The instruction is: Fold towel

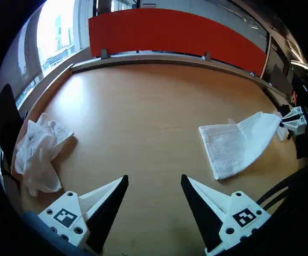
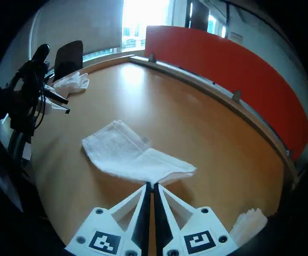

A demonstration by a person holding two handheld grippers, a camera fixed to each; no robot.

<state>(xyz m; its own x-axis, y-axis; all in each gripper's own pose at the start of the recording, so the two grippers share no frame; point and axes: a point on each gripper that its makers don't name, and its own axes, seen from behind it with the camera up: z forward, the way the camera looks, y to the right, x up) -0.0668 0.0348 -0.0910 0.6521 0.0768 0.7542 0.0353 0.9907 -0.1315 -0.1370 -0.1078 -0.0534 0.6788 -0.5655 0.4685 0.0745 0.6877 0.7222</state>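
Right claw (image 2: 150,184) is pinched together on the near edge of the towel (image 2: 128,155), both fingers on the cloth as far as I can tell. The rest of the towel fans out ahead of it and a bit to its left, lying on the wooden surface (image 2: 188,111). Left claw (image 1: 154,178) is wide apart with nothing in it, just bare surface between the fingers. From there the towel sits off to its right, and a crumpled cloth (image 1: 40,153) is well off to its left.

My worry: it's a one-edge pinch, so pulling it over could drag the whole towel instead of folding it, since nothing pins the far side. A grip that thin might also slip out and leave a crooked fold.
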